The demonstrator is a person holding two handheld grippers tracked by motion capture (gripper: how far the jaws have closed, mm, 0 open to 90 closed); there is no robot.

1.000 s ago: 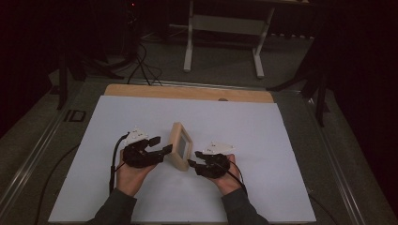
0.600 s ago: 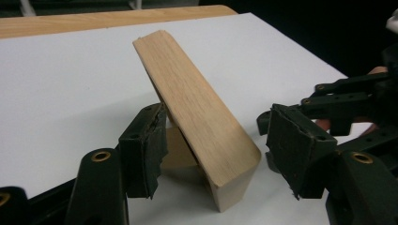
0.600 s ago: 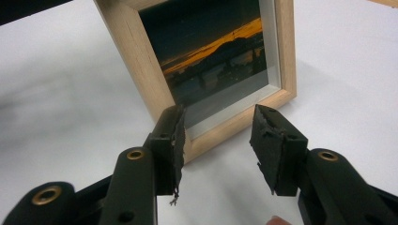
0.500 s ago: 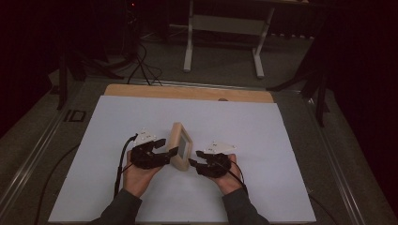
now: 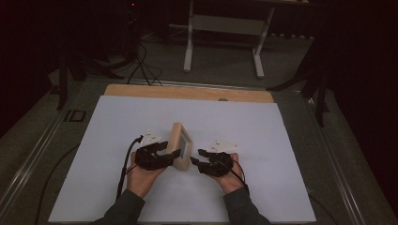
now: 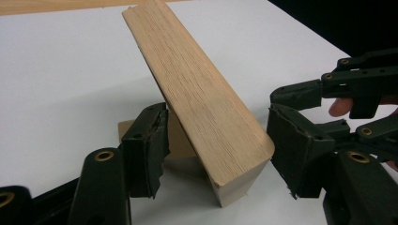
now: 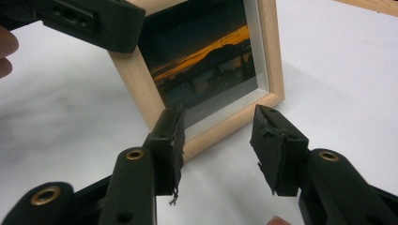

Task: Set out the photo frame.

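The wooden picture frame [image 5: 181,151] stands tilted on the white table sheet [image 5: 291,140] near the person, between the two grippers. The left gripper [image 5: 170,155] has its jaws spread around the frame's thick edge — one pad [image 6: 152,140] sits at the back by the cardboard stand [image 6: 180,143], the other just off the near corner, so nothing is clamped. The right gripper [image 5: 195,162] hangs with its jaws well apart just in front of the sunset photo's glass [image 7: 206,70], holding nothing. The risk is a topple: a nudge from either pad could push the leaning frame over, or fold its stand.
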